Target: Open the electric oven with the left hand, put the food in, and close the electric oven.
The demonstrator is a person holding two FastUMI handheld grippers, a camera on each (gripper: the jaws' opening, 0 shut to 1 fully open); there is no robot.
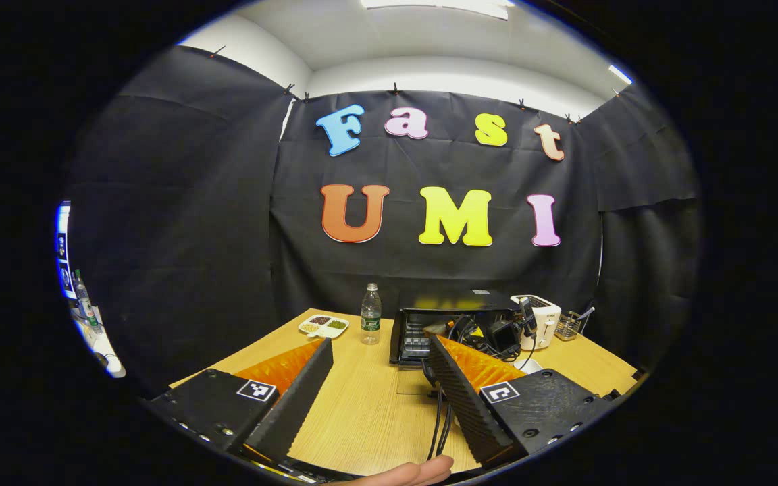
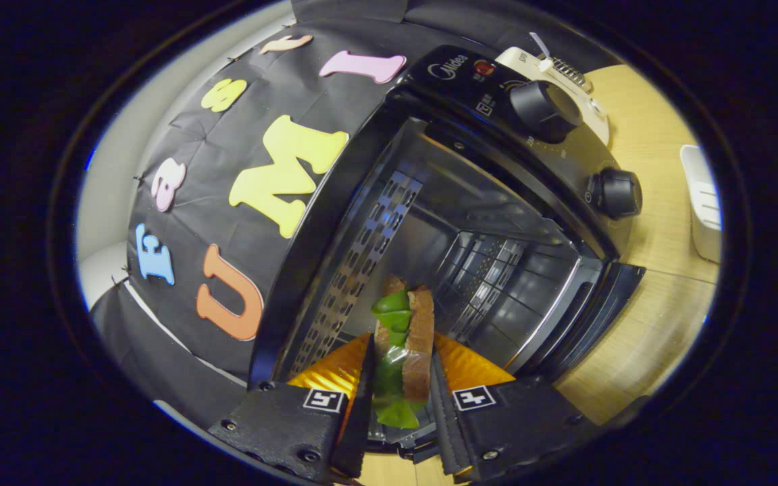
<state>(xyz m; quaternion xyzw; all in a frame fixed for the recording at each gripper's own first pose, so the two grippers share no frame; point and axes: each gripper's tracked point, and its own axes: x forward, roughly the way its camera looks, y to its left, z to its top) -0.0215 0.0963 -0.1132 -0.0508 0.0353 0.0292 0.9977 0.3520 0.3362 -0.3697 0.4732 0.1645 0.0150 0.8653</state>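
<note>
The black electric oven [image 2: 497,88] stands with its door [image 2: 615,297] down, and its metal cavity [image 2: 483,250] is right in front of the right gripper view. My right gripper [image 2: 402,341] is shut on a sandwich [image 2: 399,310] of brown bread and green lettuce, held on edge at the oven's mouth. In the left gripper view the oven [image 1: 423,331] sits at the back of the wooden table [image 1: 362,412], with the right gripper [image 1: 500,334] in front of it. My left gripper [image 1: 379,343] hangs open above the table, well back from the oven, holding nothing.
A water bottle [image 1: 371,314] and a white divided dish [image 1: 323,326] stand left of the oven. A white toaster [image 1: 543,318] and a wire basket [image 1: 568,325] are to its right. Cables [image 1: 439,418] run across the table. A hand [image 1: 409,472] shows at the bottom edge.
</note>
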